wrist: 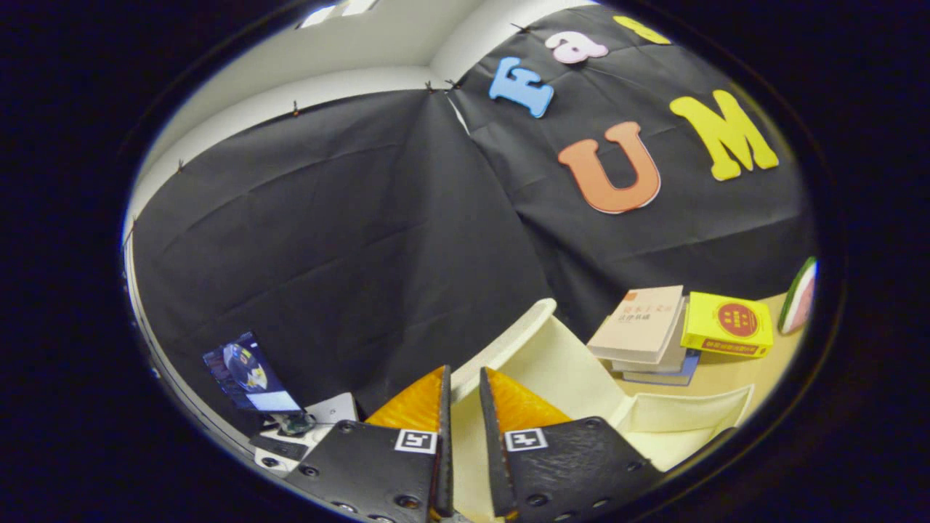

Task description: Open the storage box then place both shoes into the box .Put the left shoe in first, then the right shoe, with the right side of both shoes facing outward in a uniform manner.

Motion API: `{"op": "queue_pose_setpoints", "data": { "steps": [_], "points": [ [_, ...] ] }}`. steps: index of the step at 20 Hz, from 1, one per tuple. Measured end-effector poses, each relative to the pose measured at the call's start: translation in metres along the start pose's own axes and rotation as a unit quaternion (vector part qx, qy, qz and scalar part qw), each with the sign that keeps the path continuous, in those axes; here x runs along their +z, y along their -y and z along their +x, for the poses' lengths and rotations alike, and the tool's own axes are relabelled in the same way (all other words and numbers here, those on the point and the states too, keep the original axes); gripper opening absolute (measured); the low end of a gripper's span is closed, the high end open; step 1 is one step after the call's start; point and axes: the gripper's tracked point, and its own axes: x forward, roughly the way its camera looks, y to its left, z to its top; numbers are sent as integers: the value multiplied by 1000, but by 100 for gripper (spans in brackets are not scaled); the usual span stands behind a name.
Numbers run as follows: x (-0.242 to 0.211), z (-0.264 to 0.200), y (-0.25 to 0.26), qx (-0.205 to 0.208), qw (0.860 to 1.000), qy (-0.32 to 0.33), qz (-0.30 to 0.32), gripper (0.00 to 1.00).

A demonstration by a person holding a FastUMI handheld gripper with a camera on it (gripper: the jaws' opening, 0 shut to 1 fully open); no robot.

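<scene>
The cream storage box point(697, 418) stands just ahead of the fingers and to their right, on a wooden table. Its cream lid point(538, 349) is lifted and tilted up, and the rim of the lid runs down into the narrow gap between my two fingers. My gripper point(463, 374) is shut on that lid edge, one finger on each side of it. The box's inside is hidden behind the raised lid and the right finger.
Beyond the box lies a stack of books point(643, 327), with a yellow book point(726, 323) beside it and a watermelon-slice toy point(798, 296) further right. Left of the fingers, a small lit screen point(251, 374) stands over a white device point(330, 410). Black cloth walls close the back.
</scene>
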Motion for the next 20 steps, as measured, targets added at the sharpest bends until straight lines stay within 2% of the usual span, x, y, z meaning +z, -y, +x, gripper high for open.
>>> {"op": "queue_pose_setpoints", "data": {
  "steps": [1,4,9,12,20],
  "points": [
    [-1,0,-3,2,1000,3,-22,26],
    [-5,-3,-8,-3,998,17,-54,94],
    [5,-32,29,-63,992,61,-86,95],
    [14,-61,59,-102,986,93,-98,95],
    [32,-148,128,-191,967,125,-113,95]
  ]
}}
